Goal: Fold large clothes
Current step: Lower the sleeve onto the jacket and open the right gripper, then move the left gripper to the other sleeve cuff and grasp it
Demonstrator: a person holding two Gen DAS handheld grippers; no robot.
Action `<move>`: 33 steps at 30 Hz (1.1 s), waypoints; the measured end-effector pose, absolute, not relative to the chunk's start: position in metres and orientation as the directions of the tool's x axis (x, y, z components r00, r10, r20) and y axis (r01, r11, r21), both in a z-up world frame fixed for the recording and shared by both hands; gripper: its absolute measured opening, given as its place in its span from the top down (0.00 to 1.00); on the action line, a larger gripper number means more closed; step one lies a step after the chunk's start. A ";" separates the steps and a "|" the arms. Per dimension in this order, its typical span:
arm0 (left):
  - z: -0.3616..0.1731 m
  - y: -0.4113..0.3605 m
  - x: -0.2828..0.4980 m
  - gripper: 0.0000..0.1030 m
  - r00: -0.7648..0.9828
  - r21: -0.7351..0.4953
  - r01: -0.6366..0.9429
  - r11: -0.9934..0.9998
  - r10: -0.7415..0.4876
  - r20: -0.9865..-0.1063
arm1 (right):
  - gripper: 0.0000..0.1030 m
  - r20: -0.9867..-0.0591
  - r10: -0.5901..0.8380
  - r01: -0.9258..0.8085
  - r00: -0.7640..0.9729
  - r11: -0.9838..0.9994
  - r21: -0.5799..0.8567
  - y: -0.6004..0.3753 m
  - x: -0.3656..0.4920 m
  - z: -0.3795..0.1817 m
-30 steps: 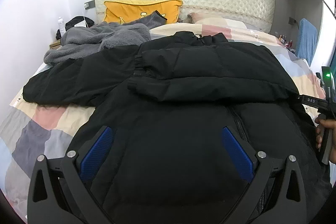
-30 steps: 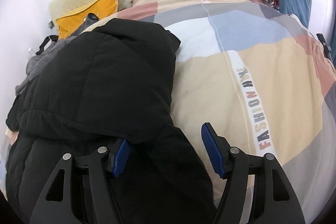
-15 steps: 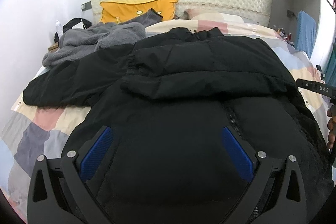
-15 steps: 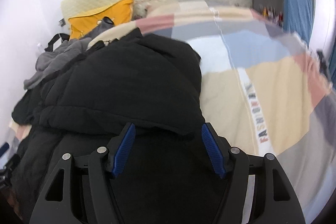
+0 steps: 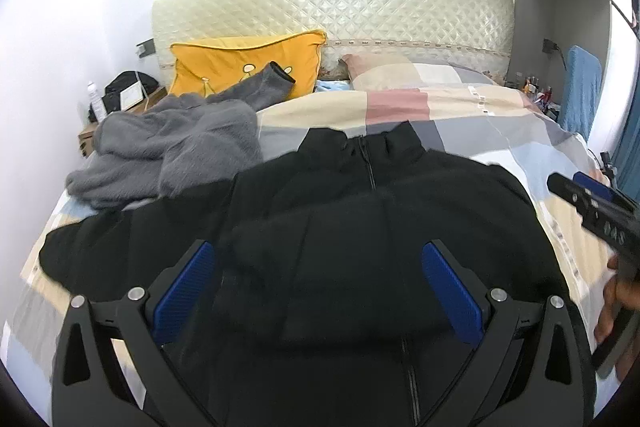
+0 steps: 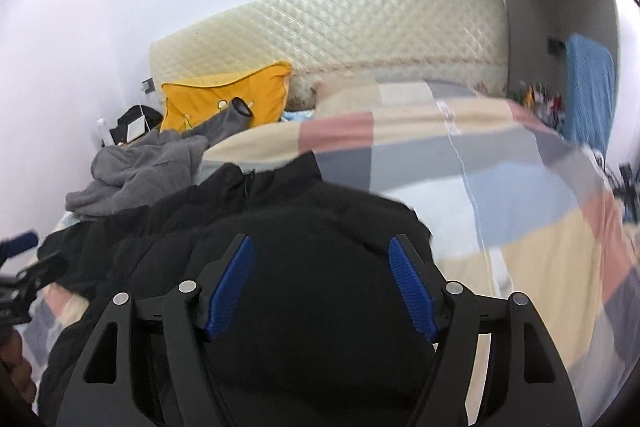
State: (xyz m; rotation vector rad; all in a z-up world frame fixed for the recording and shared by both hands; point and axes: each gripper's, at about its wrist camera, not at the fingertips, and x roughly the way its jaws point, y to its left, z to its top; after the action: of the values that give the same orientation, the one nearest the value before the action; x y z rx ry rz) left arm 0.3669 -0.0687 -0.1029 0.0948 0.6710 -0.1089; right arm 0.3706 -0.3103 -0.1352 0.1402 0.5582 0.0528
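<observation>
Looking along the left wrist view, the left gripper (image 5: pixel 318 287) is hovering with its blue pads spread wide and nothing pinched between them. A black jacket (image 5: pixel 360 227) is lying across the patchwork bedspread (image 5: pixel 460 107), filling the centre and lower frame, collar toward the top, one sleeve trailing toward the left edge. A grey fleece garment (image 5: pixel 172 151) is sitting at the upper left, partly draped over a yellow pillow (image 5: pixel 224 63) that is leaning on the quilted headboard (image 5: pixel 340 7). At the right edge the right gripper (image 5: pixel 592 203) is entering the frame, cut off by the border, with a hand (image 5: pixel 616 303) only partly showing below it. This view alone is showing the jacket's front zip and the trailing sleeve.

Turning to the right wrist view, the right gripper (image 6: pixel 322 283) is standing with jaws apart, having just been opening, and no cloth is caught between the pads; the black jacket (image 6: pixel 320 307) is lying beneath. Motion blur is smearing the bedspread (image 6: pixel 520 187) on the right side. A blue towel (image 6: pixel 588 87) is hanging at the upper right. At the far left edge the left gripper (image 6: pixel 20 267) is showing as a dark, blurred fragment, its jaws too indistinct to read here.
</observation>
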 end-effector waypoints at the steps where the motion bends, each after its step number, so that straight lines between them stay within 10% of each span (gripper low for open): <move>1: -0.107 -0.069 0.383 0.00 0.773 0.044 0.128 0.991 -0.072 -0.630 | 0.32 -0.526 0.089 -0.015 0.846 0.989 0.144 -0.307 0.378 -0.137; 21: -0.244 -0.030 0.482 0.00 0.668 0.012 0.079 0.997 -0.044 -0.743 | 0.26 -0.602 0.153 -0.076 0.784 0.986 0.151 -0.274 0.441 -0.251; 33: -0.233 -0.046 0.470 0.00 0.670 0.136 0.070 0.988 0.054 -0.740 | 0.26 -0.601 0.115 -0.052 0.791 0.991 0.122 -0.271 0.418 -0.215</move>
State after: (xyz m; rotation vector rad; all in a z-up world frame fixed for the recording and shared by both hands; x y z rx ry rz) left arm 0.4704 -0.0462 -0.2331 0.1577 0.8374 -0.0090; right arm 0.4180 -0.2709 -0.2149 0.1014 0.6531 0.0900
